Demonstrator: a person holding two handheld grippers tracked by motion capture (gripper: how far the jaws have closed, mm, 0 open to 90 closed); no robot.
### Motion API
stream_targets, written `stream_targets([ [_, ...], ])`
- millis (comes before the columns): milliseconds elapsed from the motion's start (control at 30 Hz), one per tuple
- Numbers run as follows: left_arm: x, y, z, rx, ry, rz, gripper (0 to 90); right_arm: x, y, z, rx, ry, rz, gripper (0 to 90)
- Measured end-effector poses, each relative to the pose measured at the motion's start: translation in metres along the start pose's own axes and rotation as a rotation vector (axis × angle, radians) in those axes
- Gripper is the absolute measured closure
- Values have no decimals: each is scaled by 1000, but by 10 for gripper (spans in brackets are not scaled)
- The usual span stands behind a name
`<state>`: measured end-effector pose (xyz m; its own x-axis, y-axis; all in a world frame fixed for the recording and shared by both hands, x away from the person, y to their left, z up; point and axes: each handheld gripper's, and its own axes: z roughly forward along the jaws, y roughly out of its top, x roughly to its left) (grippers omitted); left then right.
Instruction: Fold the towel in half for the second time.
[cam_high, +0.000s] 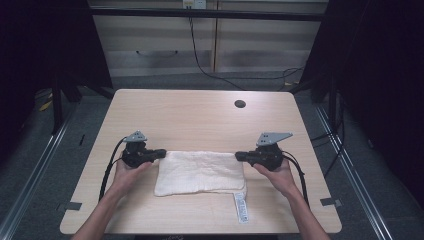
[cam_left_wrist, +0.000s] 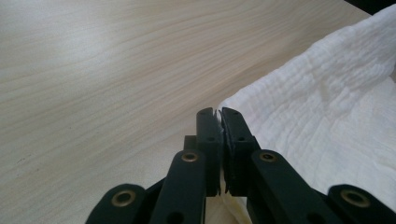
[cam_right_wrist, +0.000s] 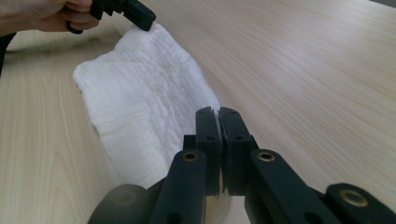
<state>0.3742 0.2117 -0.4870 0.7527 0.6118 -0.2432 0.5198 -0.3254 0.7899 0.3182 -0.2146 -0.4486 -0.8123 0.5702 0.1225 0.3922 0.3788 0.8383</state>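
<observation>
While both grippers sit at the far corners of the cloth, the views differ as noted below.

Towel: white cloth (cam_high: 200, 172) lies flat on the near half of the wooden table (cam_high: 200, 110), stretched between the two hands.

Label: care tag (cam_high: 241, 206) hangs off the towel's near right corner, seen from the high view.

Left gripper: left gripper (cam_high: 159, 153) is at the towel's far left corner; in the left gripper view (cam_left_wrist: 218, 114) the jaws are clamped together with a sliver of white fabric pinched between them.

Right gripper: right gripper (cam_high: 239, 156) is at the far right corner; in the right gripper view (cam_right_wrist: 217, 113) the jaws are pressed tight on the towel edge.

Cross-view: the right gripper view also shows the other hand (cam_right_wrist: 42, 14) holding its corner raised off the table.

Table hole: dark round grommet (cam_high: 240, 104) lies far right, well apart from the towel.
</observation>
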Motion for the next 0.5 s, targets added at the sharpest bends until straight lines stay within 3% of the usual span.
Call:
stream_targets([
  [367, -2, 0, -2, -17, 14, -1, 871, 27, -10, -7, 35, 48, -45, 879],
  [500, -4, 0, -3, -19, 14, 9, 871, 32, -17, -9, 52, 60, -38, 879],
])
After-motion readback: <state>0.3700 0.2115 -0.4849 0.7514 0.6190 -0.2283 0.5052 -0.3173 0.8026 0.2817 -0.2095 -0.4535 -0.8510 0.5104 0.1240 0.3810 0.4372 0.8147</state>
